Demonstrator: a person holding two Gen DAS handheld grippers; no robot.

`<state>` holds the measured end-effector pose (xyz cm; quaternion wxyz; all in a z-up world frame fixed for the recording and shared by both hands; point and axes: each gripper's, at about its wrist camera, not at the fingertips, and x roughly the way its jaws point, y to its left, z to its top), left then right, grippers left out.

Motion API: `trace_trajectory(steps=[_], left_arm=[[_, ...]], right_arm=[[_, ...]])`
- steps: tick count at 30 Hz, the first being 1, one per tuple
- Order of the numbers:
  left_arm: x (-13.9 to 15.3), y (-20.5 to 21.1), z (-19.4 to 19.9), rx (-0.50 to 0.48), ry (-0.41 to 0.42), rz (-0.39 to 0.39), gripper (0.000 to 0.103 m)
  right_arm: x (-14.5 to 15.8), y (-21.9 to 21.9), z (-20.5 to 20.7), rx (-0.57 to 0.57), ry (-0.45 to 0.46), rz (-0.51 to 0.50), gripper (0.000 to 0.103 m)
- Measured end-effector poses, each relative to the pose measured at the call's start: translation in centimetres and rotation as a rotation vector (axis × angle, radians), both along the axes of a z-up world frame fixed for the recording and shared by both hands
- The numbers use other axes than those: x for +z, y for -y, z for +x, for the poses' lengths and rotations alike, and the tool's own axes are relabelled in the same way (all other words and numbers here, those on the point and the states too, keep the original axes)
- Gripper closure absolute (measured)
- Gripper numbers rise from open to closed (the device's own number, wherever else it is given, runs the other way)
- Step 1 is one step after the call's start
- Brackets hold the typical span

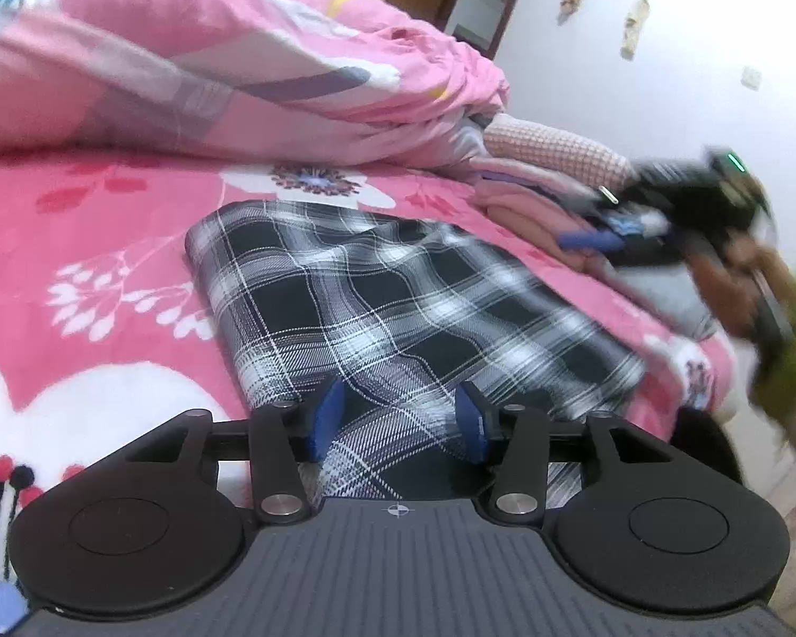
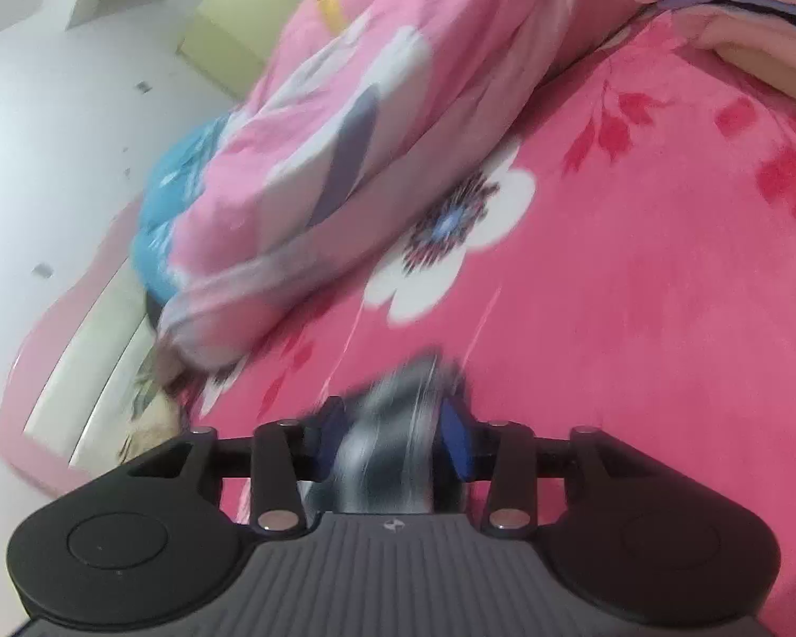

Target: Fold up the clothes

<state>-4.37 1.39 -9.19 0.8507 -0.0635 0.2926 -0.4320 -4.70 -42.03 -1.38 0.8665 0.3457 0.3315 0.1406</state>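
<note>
Black-and-white checked cloth (image 1: 398,308), folded into a flat block, is laid on the pink flowered bed cover (image 1: 106,244). Its near end is seen right between the blue pads of the left gripper (image 1: 398,419). The pads are set partly apart, one on each side of the cloth, and it cannot be told if the cloth is pressed by them.

In the right wrist view, a blurred bit of the same checked cloth (image 2: 392,424) is seen between the blue pads of the right gripper (image 2: 392,438). These pads are also set partly apart, with the cloth in the gap. A firm grip cannot be made out through the blur.

From the left wrist view, the right gripper (image 1: 679,212) is seen far to the right, blurred, near the right edge of the bed, close to a pile of folded pink clothes (image 1: 530,196).

A bunched pink quilt (image 1: 239,53) is heaped along the far side of the bed. Bare bed cover is left open to the left of the checked cloth and between the cloth and the quilt. To the right of the cloth, the bed edge is close.
</note>
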Motion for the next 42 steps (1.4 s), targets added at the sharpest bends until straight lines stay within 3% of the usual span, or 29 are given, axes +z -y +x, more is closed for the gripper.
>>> trace_trajectory(steps=[4,8,11,14,17,21,24,27,30,33,42], left_arm=[[0.5,-0.2,-0.1,0.018,-0.022,0.017,0.056],[1.3,-0.7,-1.1,0.047,-0.001,0.065,0.056],[2.6,-2.0,-2.2,0.084,0.013,0.095,0.056],[5.3,-3.7,-3.7,0.149,0.12,0.159,0.056],[9.2,-5.6,-5.0,0.193,0.246,0.26,0.057],[10.4,-6.2,-6.6,0.179,0.307,0.422,0.059],[7.9,-5.1,-7.8,0.127,0.234,0.401,0.065],[4.8,-2.8,-9.3,0.097,0.213,0.387,0.07],[2.8,-0.5,-10.3,0.08,0.283,0.42,0.075],[1.7,0.7,-10.7,0.065,0.35,0.476,0.087],[1.0,0.0,-10.5,0.078,0.365,0.491,0.094]], right_arm=[[-1.3,-1.6,-5.4,-0.011,-0.001,-0.041,0.059],[-4.8,-3.2,-8.5,-0.007,-0.1,-0.161,0.062],[-4.4,-2.4,-11.2,-0.059,-0.083,-0.176,0.063],[-2.7,-2.5,-12.9,-0.104,-0.048,-0.26,0.062],[-1.0,-4.0,-13.0,-0.08,0.059,-0.275,0.063],[-0.4,-7.3,-12.2,-0.031,0.183,-0.388,0.064],[-2.7,-8.8,-11.3,0.023,0.1,-0.475,0.064],[-4.5,-9.1,-12.4,0.032,0.001,-0.534,0.068],[-3.5,-8.9,-14.3,-0.008,0.033,-0.537,0.068],[-2.2,-9.0,-14.5,-0.041,0.086,-0.555,0.068],[-2.9,-9.5,-12.8,-0.05,0.076,-0.539,0.068]])
